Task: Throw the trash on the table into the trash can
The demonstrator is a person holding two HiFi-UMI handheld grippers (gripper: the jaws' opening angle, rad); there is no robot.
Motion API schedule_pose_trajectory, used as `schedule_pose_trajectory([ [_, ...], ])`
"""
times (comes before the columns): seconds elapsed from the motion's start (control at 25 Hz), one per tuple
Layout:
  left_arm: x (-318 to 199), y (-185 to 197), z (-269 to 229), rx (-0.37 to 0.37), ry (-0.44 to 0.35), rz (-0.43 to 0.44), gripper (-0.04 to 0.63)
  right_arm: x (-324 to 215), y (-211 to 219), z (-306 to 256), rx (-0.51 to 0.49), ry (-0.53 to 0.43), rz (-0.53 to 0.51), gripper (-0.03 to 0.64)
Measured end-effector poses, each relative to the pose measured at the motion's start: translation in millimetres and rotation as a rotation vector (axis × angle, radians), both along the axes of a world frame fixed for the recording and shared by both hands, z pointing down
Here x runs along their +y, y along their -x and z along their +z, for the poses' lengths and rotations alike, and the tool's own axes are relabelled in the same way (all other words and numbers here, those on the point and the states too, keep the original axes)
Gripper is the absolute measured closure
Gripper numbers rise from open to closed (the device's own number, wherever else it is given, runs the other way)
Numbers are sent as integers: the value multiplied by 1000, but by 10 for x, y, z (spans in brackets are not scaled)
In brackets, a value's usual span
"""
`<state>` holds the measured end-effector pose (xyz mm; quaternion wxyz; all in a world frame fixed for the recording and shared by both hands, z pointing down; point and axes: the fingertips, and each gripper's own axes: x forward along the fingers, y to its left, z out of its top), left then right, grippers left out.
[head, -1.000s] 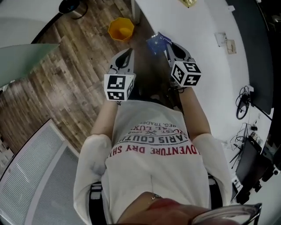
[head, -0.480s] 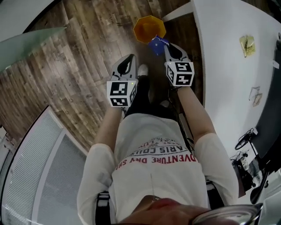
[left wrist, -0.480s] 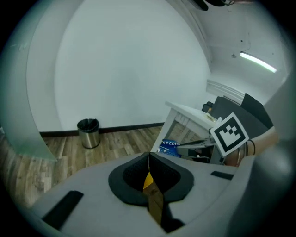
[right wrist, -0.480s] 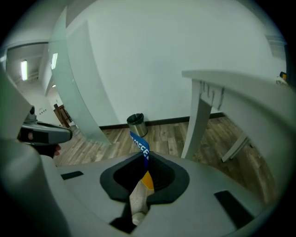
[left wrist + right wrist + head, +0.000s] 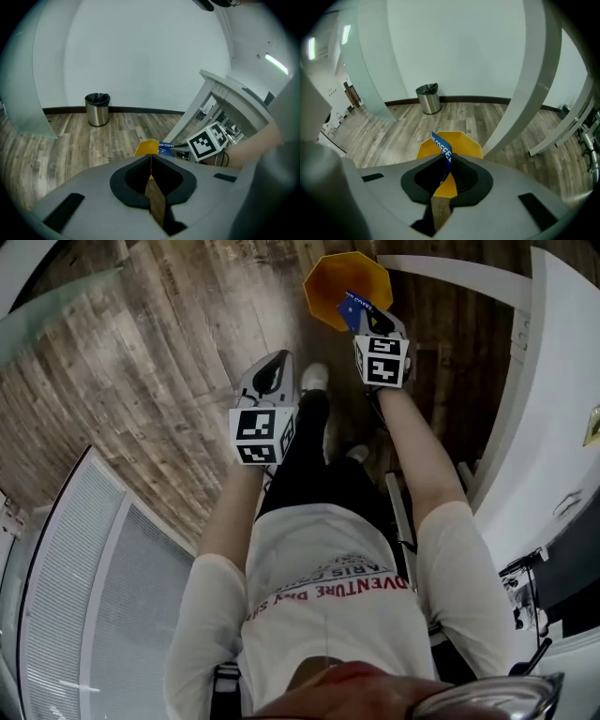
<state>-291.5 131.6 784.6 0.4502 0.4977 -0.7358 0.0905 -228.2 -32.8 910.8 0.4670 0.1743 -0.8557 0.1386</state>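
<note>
So, a blue coffee packet [image 5: 442, 146] is pinched upright between the fingers of the right gripper [image 5: 371, 322]. Those fingers have just been eased open a hair, but the packet is clamped between them all the same. It's held above the yellow trash can [image 5: 326, 279], toward the can's right rim in the head view. The can is parked on the wood floor [image 5: 159, 362] at the far end, just left of the white desk [image 5: 562, 399]. The left gripper [image 5: 272, 367] is held nearer and further left, over bare floor and short of the can. Its fingers are shut tight together with nothing caught in them. A small steel bin [image 5: 97, 109] can be made out far off against the wall, well apart from everything else. Both grippers are pointed down toward the floor.
</note>
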Motion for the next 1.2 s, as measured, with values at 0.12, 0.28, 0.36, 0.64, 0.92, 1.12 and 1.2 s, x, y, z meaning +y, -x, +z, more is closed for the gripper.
schedule_pose_trajectory([
  [0.12,51,-26,297,41,21,-2,571,-7,33,351,40,-5,-22,558],
  [0.28,151,-37,503,67,44,4,571,34,46,587,63,1,-25,518],
  [0.36,170,-7,515,66,47,-3,571,29,64,618,58,16,-14,445],
  [0.64,146,17,254,59,40,-17,571,73,119,163,0,48,-10,420],
  [0.92,-280,23,-636,3,-54,34,571,-47,204,-1063,-146,19,37,554],
  [1.12,-592,-87,-1810,-88,-156,140,571,-93,-2,-2471,-298,17,112,583],
  [1.2,-790,-153,-2248,-130,-208,188,571,-189,-112,-3030,-372,-26,146,586],
])
